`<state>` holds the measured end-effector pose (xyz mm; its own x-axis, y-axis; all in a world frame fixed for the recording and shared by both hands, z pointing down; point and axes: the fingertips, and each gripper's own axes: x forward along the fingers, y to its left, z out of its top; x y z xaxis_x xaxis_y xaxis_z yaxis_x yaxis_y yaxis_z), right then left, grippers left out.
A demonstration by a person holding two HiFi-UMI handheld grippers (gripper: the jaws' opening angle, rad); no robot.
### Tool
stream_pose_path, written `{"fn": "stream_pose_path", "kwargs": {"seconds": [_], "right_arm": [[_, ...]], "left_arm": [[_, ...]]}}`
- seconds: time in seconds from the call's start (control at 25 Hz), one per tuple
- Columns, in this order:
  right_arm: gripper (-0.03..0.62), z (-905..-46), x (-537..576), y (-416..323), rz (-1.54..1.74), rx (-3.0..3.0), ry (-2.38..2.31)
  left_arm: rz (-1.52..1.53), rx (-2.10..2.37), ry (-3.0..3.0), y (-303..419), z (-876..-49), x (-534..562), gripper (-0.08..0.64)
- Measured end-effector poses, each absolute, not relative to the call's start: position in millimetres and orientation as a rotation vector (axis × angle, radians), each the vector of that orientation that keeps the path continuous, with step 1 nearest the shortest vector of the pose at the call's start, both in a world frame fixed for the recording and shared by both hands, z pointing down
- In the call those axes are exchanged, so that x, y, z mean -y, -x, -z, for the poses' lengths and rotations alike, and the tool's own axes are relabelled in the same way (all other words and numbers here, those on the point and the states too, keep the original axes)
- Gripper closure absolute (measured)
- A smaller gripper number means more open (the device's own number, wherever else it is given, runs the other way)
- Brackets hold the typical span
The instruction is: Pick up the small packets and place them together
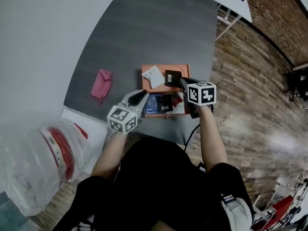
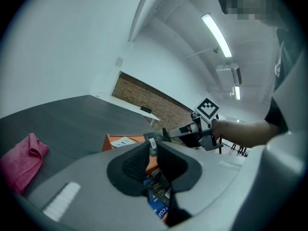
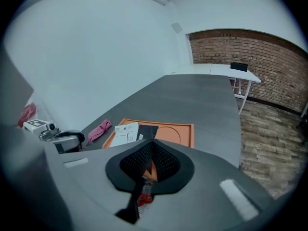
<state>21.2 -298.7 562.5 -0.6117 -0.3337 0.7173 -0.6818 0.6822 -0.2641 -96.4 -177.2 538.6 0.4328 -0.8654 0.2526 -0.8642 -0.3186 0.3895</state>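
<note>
Your left gripper's (image 2: 152,149) jaws are sitting almost together, pinching a thin dark packet (image 2: 152,141) with a barcode label. Only its top edge is poking above the tips, and the rest is lying hidden between the pads. In the head view that gripper (image 1: 141,96) is covering the packet, so you cannot confirm the grip from there. Through the gap under the jaws a blue packet (image 2: 159,205) is showing, cut off so that only a few letters are readable.

Your right gripper's (image 3: 153,142) jaws are pressing fully together with nothing between them. A red packet (image 3: 143,199) is peeking through the slot below them, most of it masked by the gripper body. Just past the tips, a black packet (image 3: 146,131) and a white packet (image 3: 126,133) are lying side by side in the orange tray (image 3: 188,129). The jaws are blocking the tray's near part.

From the head view, the right gripper (image 1: 184,83) is hovering over the tray (image 1: 163,66) just beside the black packet (image 1: 172,77). The white packet (image 1: 153,76) is resting to that packet's left. The blue packet (image 1: 153,104) and red packet (image 1: 177,100) are lying nearer you, partly under both grippers. The tray is sitting on the grey desk (image 1: 144,28), with a pink cloth (image 1: 101,84) well apart to its left. A plastic bag (image 1: 38,162) is blurring the lower left corner.
</note>
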Motion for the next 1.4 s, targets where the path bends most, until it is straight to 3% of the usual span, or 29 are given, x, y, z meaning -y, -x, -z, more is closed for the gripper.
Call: {"fn": "stream_pose_path", "kwargs": {"seconds": [0.28, 0.48, 1.4], "right_arm": [[0.578, -579.7, 311.6, -28.4, -0.735, 2.236, -0.853], [0.502, -582.3, 318.4, -31.1, -0.713, 2.24, -0.856], [0.516, -548.6, 262.2, -36.1, -0.583, 2.304, -0.82]], "left_arm": [[-0.114, 1.417, -2.256, 85.2, -553.4, 178.4, 0.515], [-0.132, 1.395, -2.261, 79.1, -557.3, 180.3, 0.515], [-0.088, 1.365, -2.296, 70.6, -551.3, 171.3, 0.515]]}}
